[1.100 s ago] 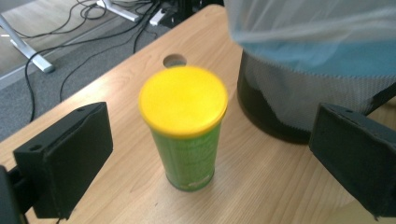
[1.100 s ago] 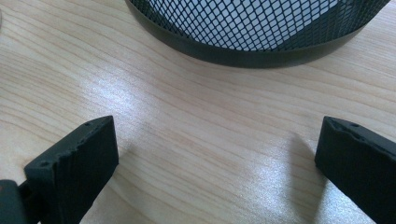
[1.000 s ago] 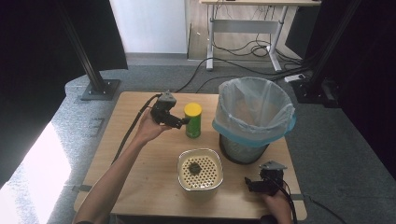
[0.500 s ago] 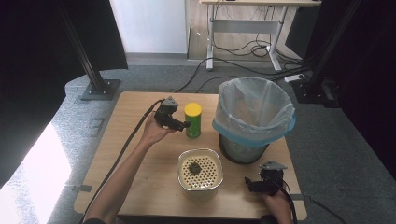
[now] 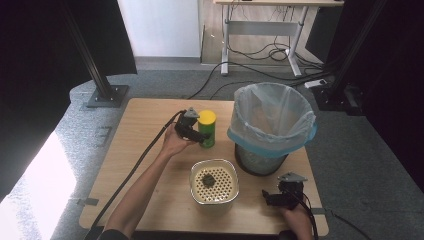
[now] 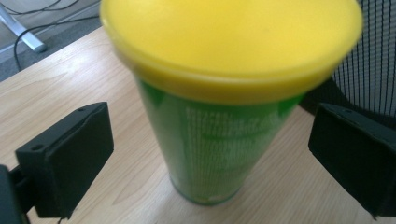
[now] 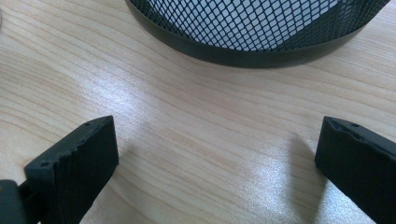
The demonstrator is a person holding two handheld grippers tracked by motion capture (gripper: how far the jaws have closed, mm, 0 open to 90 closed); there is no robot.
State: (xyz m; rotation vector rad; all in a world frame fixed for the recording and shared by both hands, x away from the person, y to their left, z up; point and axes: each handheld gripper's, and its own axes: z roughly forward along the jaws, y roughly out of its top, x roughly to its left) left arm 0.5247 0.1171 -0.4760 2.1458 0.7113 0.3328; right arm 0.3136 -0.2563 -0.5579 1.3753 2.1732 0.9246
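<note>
Since the earlier frames, the left gripper (image 5: 199,135) has closed in on the green canister with a yellow lid (image 5: 206,128), while the right gripper (image 5: 272,198) lies where it was at the near right of the wooden table (image 5: 145,130). Left gripper view: the canister (image 6: 219,112) stands upright on the tabletop directly between the two black jaws, which are spread wide with a clear gap of bare wood on each side; nothing is held yet. Right gripper view: its jaws are likewise fully apart and empty, resting low over the wood, with the black mesh base of the lined wastebasket (image 7: 252,32) just ahead of them. In the high view the wastebasket (image 5: 270,125) stands beyond the canister, on the far side from the left gripper, and a cream perforated container (image 5: 214,182) holding a dark lump sits nearer the person, between the two grippers.

Step in hand, as judged: the approach to grasp the canister, with alignment essentially complete. The next move calls for closing the jaws squarely on the green body below the lid's overhanging rim, firmly enough to lift without tipping the tall, narrow can.
</note>
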